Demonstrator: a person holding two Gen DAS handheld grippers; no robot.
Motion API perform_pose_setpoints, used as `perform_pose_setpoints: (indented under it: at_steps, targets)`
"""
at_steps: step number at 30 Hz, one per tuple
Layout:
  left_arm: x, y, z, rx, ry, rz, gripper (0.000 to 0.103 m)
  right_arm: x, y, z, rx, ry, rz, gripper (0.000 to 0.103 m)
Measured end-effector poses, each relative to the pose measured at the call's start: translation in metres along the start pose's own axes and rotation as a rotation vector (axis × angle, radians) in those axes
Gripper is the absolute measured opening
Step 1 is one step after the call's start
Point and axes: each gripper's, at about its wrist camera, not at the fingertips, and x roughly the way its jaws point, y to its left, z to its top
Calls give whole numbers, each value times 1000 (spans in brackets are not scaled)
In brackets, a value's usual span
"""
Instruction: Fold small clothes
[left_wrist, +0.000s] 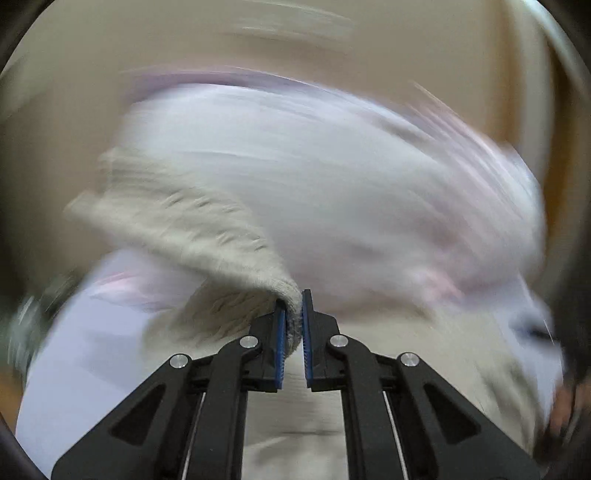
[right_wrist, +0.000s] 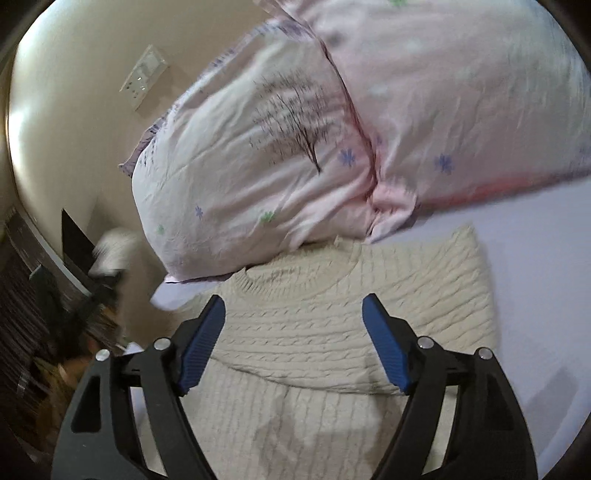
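A cream cable-knit sweater lies on a pale lilac bedsheet, its neckline toward the pillows and one side folded over. My right gripper is open and empty, held just above the sweater's middle. My left gripper is shut on a part of the sweater, which hangs lifted and stretched up to the left from the jaws. The left wrist view is heavily blurred by motion.
Two pink-and-white flowered pillows lie at the head of the bed, touching the sweater's top edge. A cream wall with a switch plate stands behind. Dark clutter sits on the floor at the left, beyond the bed edge.
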Motion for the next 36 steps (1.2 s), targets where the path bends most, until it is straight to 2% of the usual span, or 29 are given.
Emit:
perform_pose_setpoints:
  at_steps: [2,3,5,7,9,10,12,13,14,15,17,19,21,22,23,25,28,31,33,35,36]
  targets:
    - [40,-81,-24,224,131,-81,8,12,-11,-1,44,42,5,77]
    - [52,-106,-38,306,178,-96,8,19,-21,-1,77,70,-3,76]
    - [53,-124,-56,374,204,-103,9,26,-42,-1,155,108,-20,70]
    - [32,-108,-59,322,187,-118,12,25,-58,-2,207,119,-21,62]
    - [5,-73,-57,210,158,-115,34,25,-67,-2,227,126,-44,58]
    - [-10,-56,-59,158,145,-101,50,27,-69,-3,233,133,-56,56]
    - [-37,-16,-68,62,145,-52,55,34,-72,-5,242,152,-73,53]
    - [-48,-1,-76,22,161,-25,56,37,-71,-6,237,157,-79,43]
    - [-57,14,-84,-21,183,-7,56,44,-69,-7,219,170,-98,18]
    - [-68,32,-96,-84,212,9,57,49,-69,-8,210,180,-108,7]
    - [-84,56,-117,-183,252,10,57,50,-66,-8,181,152,-113,6]
    - [-95,67,-135,-247,269,-18,62,35,-64,5,152,33,-152,6]
    - [-99,67,-151,-291,288,-62,65,25,-70,15,178,-4,-173,9]
    - [-104,69,-157,-308,298,-84,66,21,-72,15,181,6,-196,17]
    - [-106,69,-165,-326,315,-111,66,15,-74,12,187,28,-221,36]
    - [-105,64,-176,-346,338,-139,66,-1,-76,-2,184,60,-228,65]
    - [-109,56,-186,-361,331,-178,66,-33,-79,-37,164,99,-275,63]
    - [-118,52,-196,-405,320,-264,64,-65,-96,-78,216,151,-265,46]
    - [-126,45,-204,-428,313,-313,58,-82,-105,-110,260,201,-202,38]
    - [-132,42,-214,-461,323,-364,44,-99,-105,-135,288,214,-102,37]
    - [-135,39,-221,-491,332,-408,42,-108,-105,-155,312,236,-22,36]
